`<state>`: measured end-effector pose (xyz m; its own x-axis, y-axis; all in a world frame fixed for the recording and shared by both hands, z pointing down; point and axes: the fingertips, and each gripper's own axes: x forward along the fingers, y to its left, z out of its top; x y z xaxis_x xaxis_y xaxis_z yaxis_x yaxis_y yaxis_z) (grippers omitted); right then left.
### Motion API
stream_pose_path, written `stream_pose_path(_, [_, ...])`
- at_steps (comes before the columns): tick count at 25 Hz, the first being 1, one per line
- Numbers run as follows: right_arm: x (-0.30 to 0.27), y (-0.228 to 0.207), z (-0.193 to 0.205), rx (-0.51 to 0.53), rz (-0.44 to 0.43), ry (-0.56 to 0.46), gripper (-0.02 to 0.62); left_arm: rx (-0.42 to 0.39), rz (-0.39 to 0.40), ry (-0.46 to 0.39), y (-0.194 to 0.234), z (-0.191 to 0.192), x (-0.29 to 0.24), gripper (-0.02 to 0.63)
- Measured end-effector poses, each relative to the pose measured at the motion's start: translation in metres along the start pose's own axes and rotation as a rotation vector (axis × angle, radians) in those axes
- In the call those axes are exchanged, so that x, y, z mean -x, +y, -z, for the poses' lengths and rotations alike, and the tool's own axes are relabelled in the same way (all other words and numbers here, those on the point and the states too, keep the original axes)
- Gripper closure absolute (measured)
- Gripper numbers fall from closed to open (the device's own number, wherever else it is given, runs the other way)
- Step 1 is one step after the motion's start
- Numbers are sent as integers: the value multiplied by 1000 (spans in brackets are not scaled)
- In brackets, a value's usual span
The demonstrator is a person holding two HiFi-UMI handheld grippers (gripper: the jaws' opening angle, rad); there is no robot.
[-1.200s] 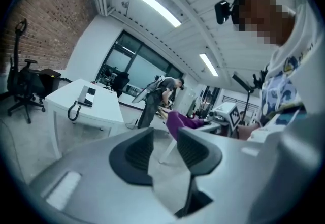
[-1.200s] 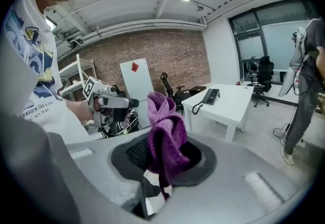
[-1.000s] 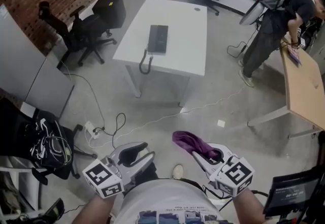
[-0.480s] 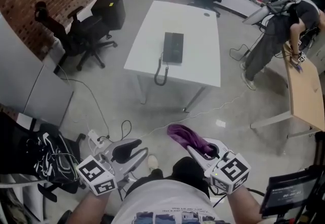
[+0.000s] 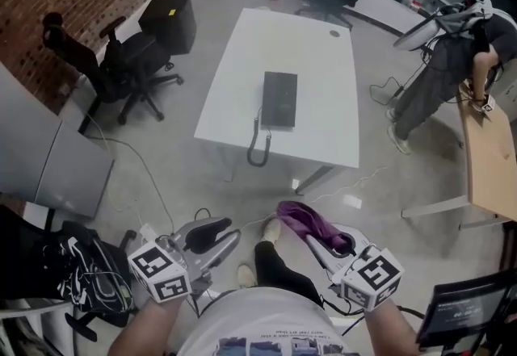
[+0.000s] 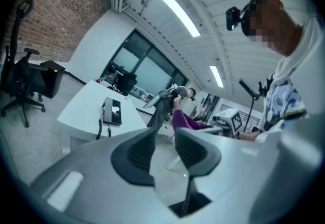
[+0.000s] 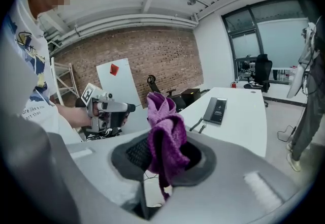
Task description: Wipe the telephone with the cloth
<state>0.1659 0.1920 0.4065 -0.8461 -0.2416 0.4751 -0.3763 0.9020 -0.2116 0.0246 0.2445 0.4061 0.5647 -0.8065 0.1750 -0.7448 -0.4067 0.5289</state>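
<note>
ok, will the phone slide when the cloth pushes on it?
Probably slides: the telephone lies flat on the smooth white table. Its cord hangs over the table edge, so it may drag or snag. The cloth looks floppy, so it likely pushes softly.

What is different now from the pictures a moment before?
The person walked toward the white table, so the telephone on it sits nearer in the head view. The left gripper has just been closing its jaws, with nothing between them. Unchanged: the right gripper holds the purple cloth, and the telephone lies on the table.
</note>
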Motion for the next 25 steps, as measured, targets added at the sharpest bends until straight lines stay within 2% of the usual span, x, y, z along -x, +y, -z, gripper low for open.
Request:
stream_pose_path(9, [-56, -88, -59, 15, -39, -55, 512, -26, -83, 39, 83, -61, -67, 462])
stream_pose_path(14, [-76, -119, -63, -21, -19, -41, 512, 26, -61, 68, 113, -73, -107, 451])
stream_pose_path(20, [-92, -147, -69, -51, 59, -40, 512, 77, -18, 137, 169, -79, -145, 439])
stream_pose_path(25, [-98, -179, -75, -112, 175, -36, 512, 136, 1, 212, 226, -79, -193, 417])
